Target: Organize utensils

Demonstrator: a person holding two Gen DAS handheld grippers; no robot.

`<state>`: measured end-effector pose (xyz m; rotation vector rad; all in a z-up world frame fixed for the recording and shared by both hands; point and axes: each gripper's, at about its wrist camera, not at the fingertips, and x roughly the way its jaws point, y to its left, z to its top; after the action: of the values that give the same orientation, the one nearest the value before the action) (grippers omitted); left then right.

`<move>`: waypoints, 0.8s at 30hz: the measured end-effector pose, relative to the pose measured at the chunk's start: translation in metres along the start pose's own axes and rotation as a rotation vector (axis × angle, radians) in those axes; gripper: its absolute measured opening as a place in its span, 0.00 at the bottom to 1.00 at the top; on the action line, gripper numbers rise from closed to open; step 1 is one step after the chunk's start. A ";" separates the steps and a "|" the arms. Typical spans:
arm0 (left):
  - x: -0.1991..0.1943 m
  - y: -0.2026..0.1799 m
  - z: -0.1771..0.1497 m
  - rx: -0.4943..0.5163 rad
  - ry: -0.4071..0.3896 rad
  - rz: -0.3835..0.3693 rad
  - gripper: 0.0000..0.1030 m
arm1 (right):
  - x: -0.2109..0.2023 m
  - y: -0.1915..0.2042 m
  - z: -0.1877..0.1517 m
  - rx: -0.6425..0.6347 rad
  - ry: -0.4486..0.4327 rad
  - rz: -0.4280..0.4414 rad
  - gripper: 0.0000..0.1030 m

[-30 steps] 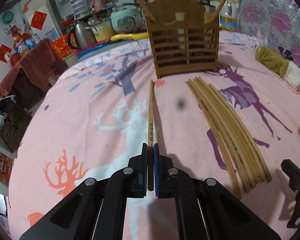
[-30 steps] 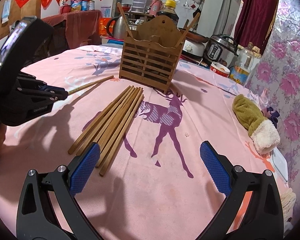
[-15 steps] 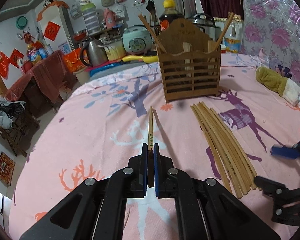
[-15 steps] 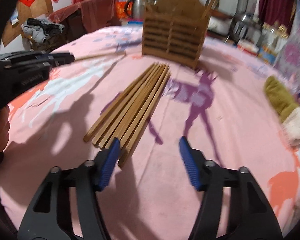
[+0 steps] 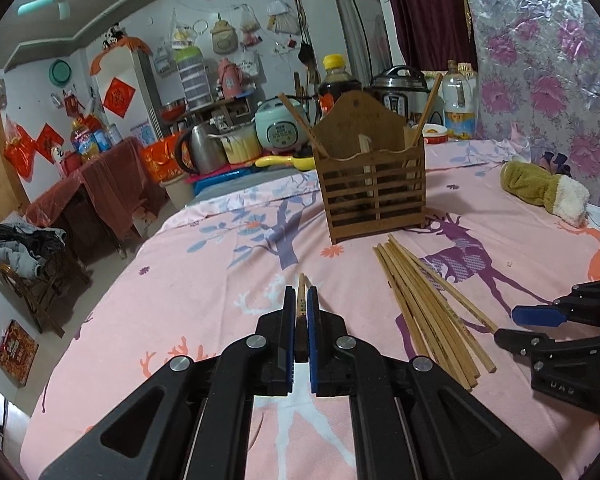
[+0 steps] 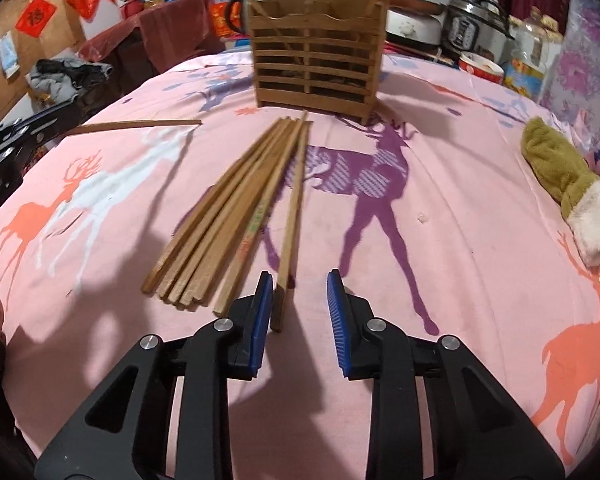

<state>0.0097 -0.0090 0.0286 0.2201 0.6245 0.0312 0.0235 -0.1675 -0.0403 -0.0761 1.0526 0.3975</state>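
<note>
My left gripper (image 5: 300,304) is shut on one wooden chopstick (image 5: 300,300), held pointing toward the slatted wooden utensil holder (image 5: 374,196). That chopstick also shows in the right wrist view (image 6: 136,125), above the cloth at left. A bundle of several chopsticks (image 6: 228,212) lies on the pink tablecloth in front of the holder (image 6: 316,64). My right gripper (image 6: 298,300) is open, low over the near end of the rightmost chopstick (image 6: 292,216), which lies between its pads close to the left one. The holder has two chopsticks leaning in it.
A green and white plush mitt (image 6: 568,184) lies at the right of the table. Behind the holder stand rice cookers (image 5: 400,88), a kettle (image 5: 200,148) and bottles. The table edge drops off at left toward a chair with clothes (image 5: 20,248).
My right gripper has come down to the bundle's near end and narrowed around the rightmost chopstick. My left gripper has lifted and tilted up with its chopstick.
</note>
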 end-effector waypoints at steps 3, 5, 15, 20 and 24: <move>-0.003 -0.001 0.000 0.004 -0.016 0.015 0.06 | 0.004 0.007 0.001 -0.031 0.015 0.005 0.29; -0.005 -0.001 0.000 0.006 -0.022 0.022 0.06 | 0.007 0.002 0.001 -0.006 0.032 0.024 0.27; -0.008 0.003 0.000 -0.001 -0.032 0.035 0.06 | -0.008 -0.009 0.002 0.041 -0.050 -0.024 0.06; -0.008 0.004 0.000 -0.004 -0.030 0.033 0.06 | -0.028 -0.007 0.006 0.031 -0.158 -0.049 0.06; -0.005 0.010 0.002 -0.026 -0.011 0.007 0.06 | -0.043 -0.008 0.009 0.030 -0.226 -0.052 0.06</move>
<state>0.0072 0.0005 0.0348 0.1972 0.6118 0.0444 0.0149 -0.1853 -0.0002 -0.0309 0.8319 0.3353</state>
